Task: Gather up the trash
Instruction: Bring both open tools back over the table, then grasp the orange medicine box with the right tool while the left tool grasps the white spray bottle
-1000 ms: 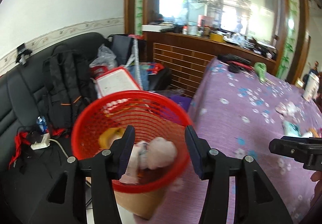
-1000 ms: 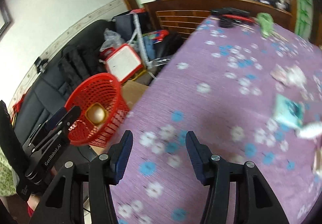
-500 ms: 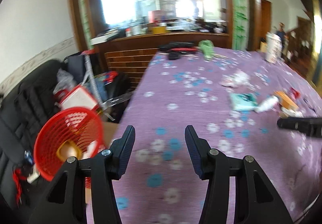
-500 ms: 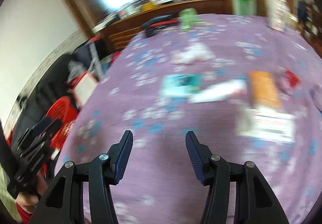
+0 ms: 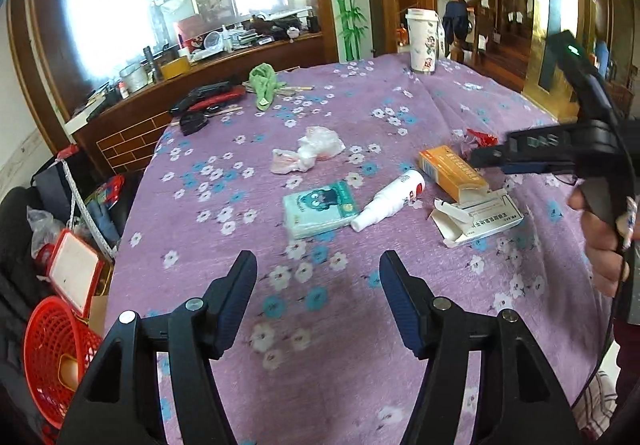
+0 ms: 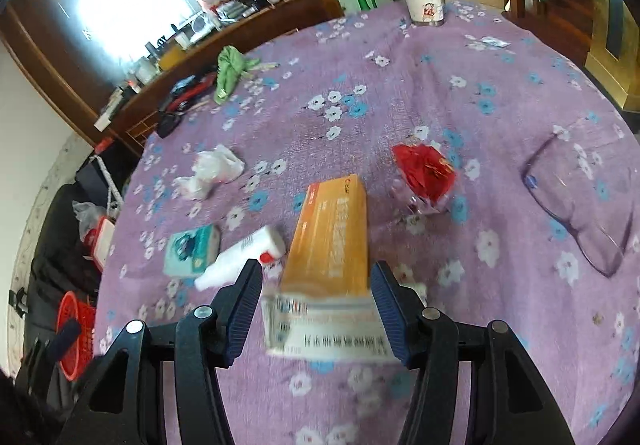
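Note:
Trash lies on the purple flowered tablecloth (image 5: 328,325): an orange box (image 5: 452,173) (image 6: 332,237), a white opened carton (image 5: 476,219) (image 6: 324,329), a white spray bottle (image 5: 390,199) (image 6: 240,255), a teal tissue pack (image 5: 318,209) (image 6: 192,251), crumpled white tissue (image 5: 316,147) (image 6: 212,169) and a red wrapper (image 6: 424,169). My left gripper (image 5: 318,297) is open and empty above the cloth, short of the tissue pack. My right gripper (image 6: 316,305) is open, its jaws either side of the white carton and the orange box's near end. The red trash basket (image 5: 52,353) (image 6: 74,325) stands left, below the table.
A decorated white cup (image 5: 422,41) stands at the table's far edge. A green cloth (image 5: 264,83) and dark tools (image 5: 208,97) lie far left. Clear glasses (image 6: 580,201) lie at right. A black sofa (image 5: 16,237) with bags sits left.
Both grippers swung from the red basket to over the table. The left gripper, which held tissue over the basket, is now empty. The right gripper has closed in on the boxes.

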`<action>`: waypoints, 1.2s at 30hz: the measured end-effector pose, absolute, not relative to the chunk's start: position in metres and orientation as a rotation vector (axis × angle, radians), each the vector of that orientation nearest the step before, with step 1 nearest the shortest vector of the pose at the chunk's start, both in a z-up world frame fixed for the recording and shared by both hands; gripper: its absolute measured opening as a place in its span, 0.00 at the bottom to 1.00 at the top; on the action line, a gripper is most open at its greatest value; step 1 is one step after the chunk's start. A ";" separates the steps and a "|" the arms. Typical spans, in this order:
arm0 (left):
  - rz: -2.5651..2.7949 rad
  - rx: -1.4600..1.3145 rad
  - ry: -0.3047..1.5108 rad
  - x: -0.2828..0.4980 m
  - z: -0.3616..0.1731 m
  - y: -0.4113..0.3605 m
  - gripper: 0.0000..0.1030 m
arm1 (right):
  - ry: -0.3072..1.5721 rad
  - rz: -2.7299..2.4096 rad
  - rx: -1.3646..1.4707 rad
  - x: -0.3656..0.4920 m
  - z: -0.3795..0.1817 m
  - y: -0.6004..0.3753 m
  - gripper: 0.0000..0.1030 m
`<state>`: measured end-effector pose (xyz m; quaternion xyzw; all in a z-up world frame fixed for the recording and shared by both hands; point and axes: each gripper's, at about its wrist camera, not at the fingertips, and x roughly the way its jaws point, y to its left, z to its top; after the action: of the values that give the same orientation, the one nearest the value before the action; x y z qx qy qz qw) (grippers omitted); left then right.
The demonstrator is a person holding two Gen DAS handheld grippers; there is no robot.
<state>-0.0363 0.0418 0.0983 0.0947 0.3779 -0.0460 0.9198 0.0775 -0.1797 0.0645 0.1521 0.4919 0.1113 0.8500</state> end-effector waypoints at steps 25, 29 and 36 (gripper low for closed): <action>-0.147 0.413 0.844 0.048 0.053 -0.040 0.70 | 0.998 0.309 0.311 0.108 0.018 -0.188 0.52; -0.161 0.481 0.866 0.068 0.035 -0.051 0.70 | 0.972 0.293 0.357 0.107 0.022 -0.203 0.51; -0.187 0.456 0.906 0.087 0.021 -0.060 0.45 | 0.947 0.260 0.348 0.106 0.027 -0.207 0.50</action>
<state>0.0873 -0.0596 0.0207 0.2180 0.4331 -0.0896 0.8700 0.1060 -0.2074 0.0273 0.1662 0.4523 0.1244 0.8674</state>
